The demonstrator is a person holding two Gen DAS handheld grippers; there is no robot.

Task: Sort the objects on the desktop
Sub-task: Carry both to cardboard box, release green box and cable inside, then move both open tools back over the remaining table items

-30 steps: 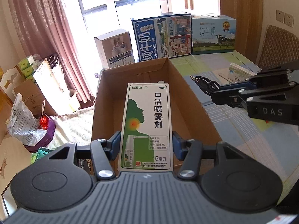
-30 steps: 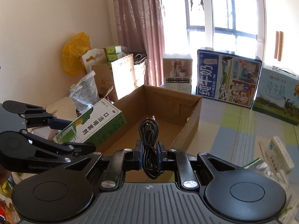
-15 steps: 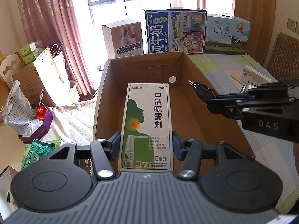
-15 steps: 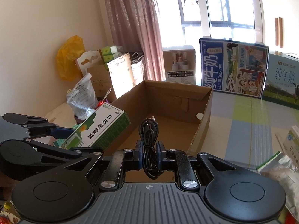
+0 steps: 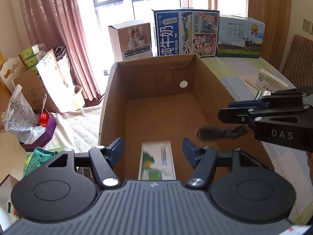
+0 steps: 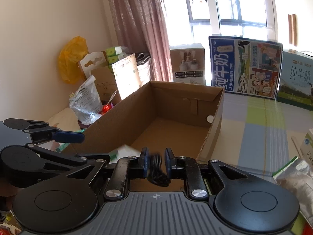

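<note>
Both tongs (image 5: pixel 153 152) (image 6: pixel 156 162) tilted boxward.

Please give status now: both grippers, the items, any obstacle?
Left gripper just opened, spray box dropping into cardboard box. Right gripper opening, cable slipping free. Nothing in the way.

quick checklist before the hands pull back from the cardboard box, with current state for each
1. Left gripper let go: ok; its jaws have just been opening, pads clear of the green and white spray box.
2. Spray box inside the cardboard box: ok, blurred, dropping.
3. Right gripper let go: ok; its jaws have just been opening, gaps beside the black cable.
4. Cable over the cardboard box: ok, blurred.
5. Both items settled on the floor: cannot tell.
6. Grippers apart from each other: ok.
</note>
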